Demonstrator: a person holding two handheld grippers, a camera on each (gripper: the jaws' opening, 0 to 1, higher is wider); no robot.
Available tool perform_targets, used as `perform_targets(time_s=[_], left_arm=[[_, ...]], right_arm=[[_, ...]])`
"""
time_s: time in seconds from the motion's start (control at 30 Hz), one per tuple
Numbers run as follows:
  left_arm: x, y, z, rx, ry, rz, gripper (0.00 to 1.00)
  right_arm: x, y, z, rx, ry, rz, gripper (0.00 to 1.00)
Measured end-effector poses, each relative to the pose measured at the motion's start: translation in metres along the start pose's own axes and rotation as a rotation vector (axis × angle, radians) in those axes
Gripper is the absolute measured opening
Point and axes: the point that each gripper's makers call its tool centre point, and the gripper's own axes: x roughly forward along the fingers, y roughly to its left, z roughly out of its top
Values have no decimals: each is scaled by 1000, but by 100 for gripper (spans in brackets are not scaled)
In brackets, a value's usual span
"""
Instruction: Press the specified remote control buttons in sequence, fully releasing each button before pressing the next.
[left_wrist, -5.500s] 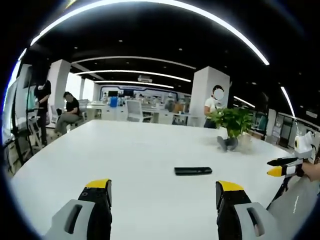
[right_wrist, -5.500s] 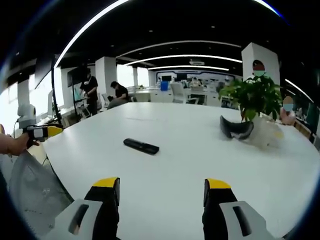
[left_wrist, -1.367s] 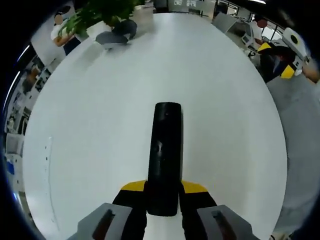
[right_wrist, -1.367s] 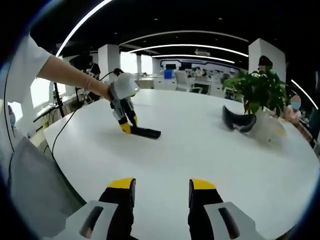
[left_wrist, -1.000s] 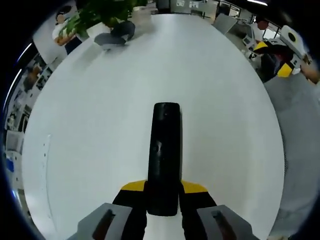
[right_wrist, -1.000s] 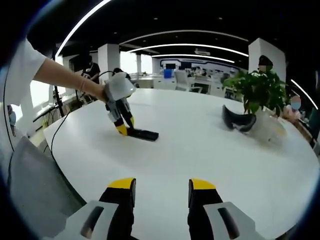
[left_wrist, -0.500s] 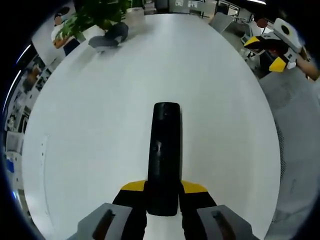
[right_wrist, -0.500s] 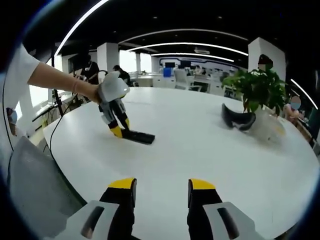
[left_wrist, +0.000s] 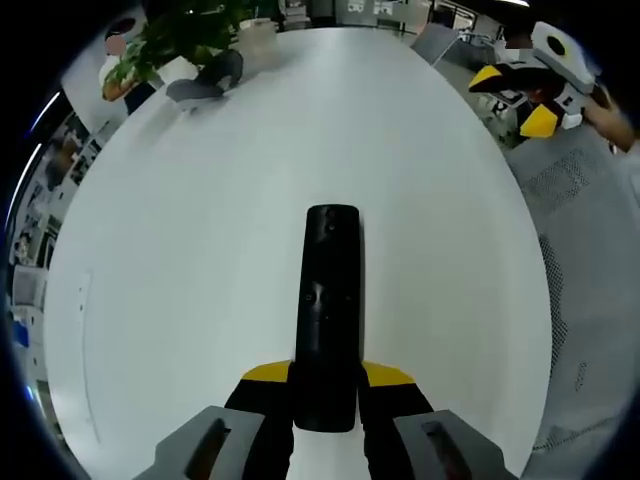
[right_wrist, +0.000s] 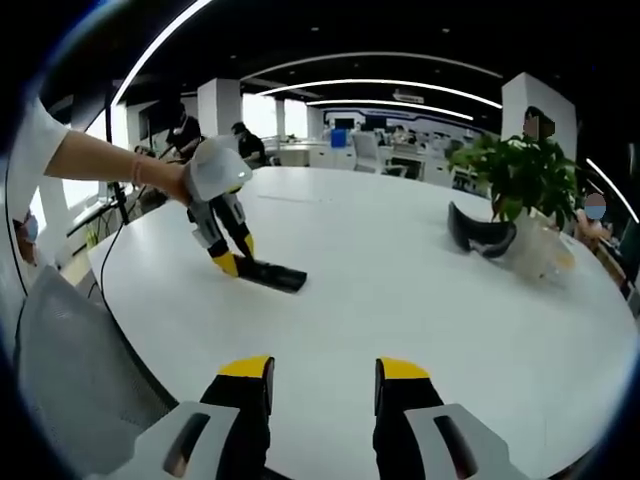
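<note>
Where the left gripper view looks down its own jaws, the left claw (left_wrist: 325, 385) is closed narrowly on the near end of the remote control (left_wrist: 326, 310), its yellow-tipped jaws pressing both long sides. The remote is a slim, matte black bar with rounded corners lying flat on the white desk (left_wrist: 200, 250), pointing away; small buttons show, but no lettering is legible. In the right gripper view, the right claw (right_wrist: 317, 385) holds nothing, its jaws parted with a moderate gap above the smooth desk surface. Farther off, the left claw (right_wrist: 228, 255) grips the remote (right_wrist: 270, 275) from the side. Beyond stand a leafy green plant (right_wrist: 525, 175) and a dark curved object (right_wrist: 482, 232).
</note>
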Motion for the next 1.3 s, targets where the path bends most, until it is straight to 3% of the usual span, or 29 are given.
perform_targets(time_s=[1.3], left_arm=[[-3, -72, -3, 5, -25, -7, 24]], right_arm=[[3, 4, -10, -18, 58, 23, 35]])
